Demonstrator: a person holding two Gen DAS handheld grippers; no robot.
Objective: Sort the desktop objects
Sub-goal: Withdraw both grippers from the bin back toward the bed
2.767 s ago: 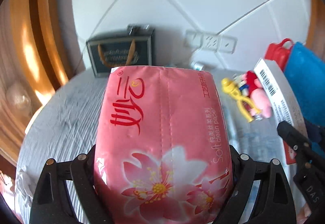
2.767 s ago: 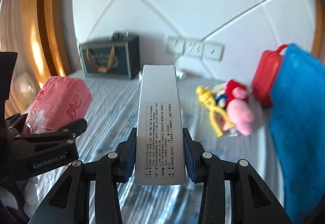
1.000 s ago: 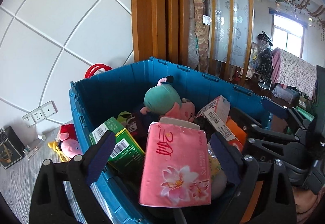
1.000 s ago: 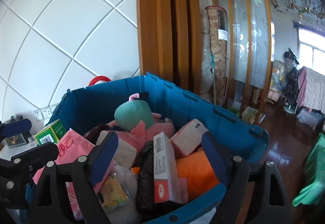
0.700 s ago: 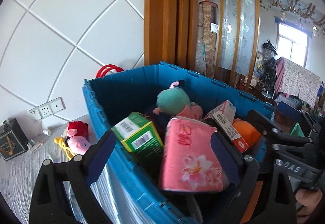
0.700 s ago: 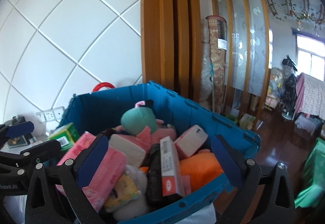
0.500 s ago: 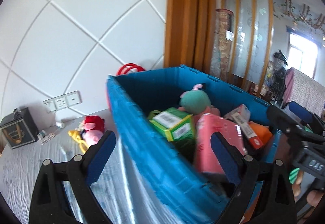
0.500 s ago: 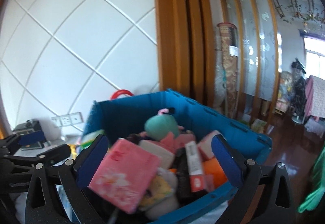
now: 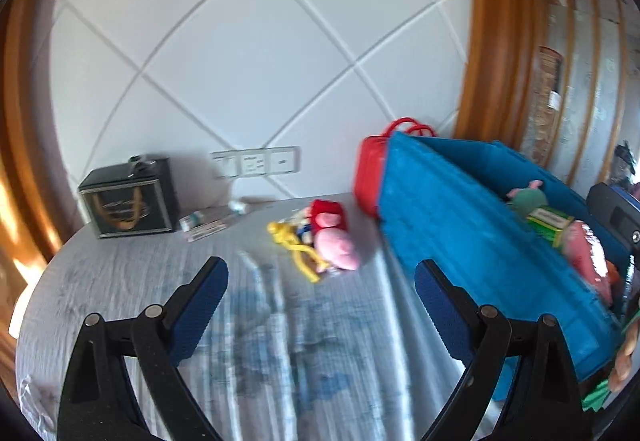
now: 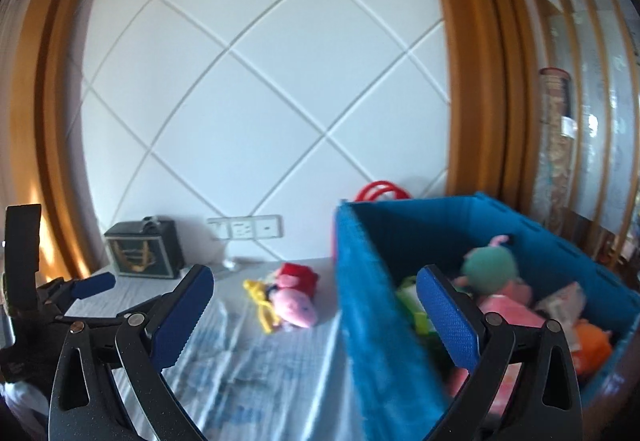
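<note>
My left gripper (image 9: pixel 320 277) and right gripper (image 10: pixel 314 295) both stand released, nothing between their jaws. The blue bin (image 9: pixel 460 237) is well filled: a pink tissue pack (image 9: pixel 588 253), a green box (image 9: pixel 550 221) and a teal plush (image 10: pixel 490 265) lie inside. On the table (image 9: pixel 120 281) a pink plush (image 9: pixel 334 245) with a yellow toy (image 9: pixel 296 245) beside it remains, near the bin wall. A dark box (image 9: pixel 130 201) sits at the wall; whether it counts I can't say. Motion blur smears the bin's contents, and its far corner is cut off.
</note>
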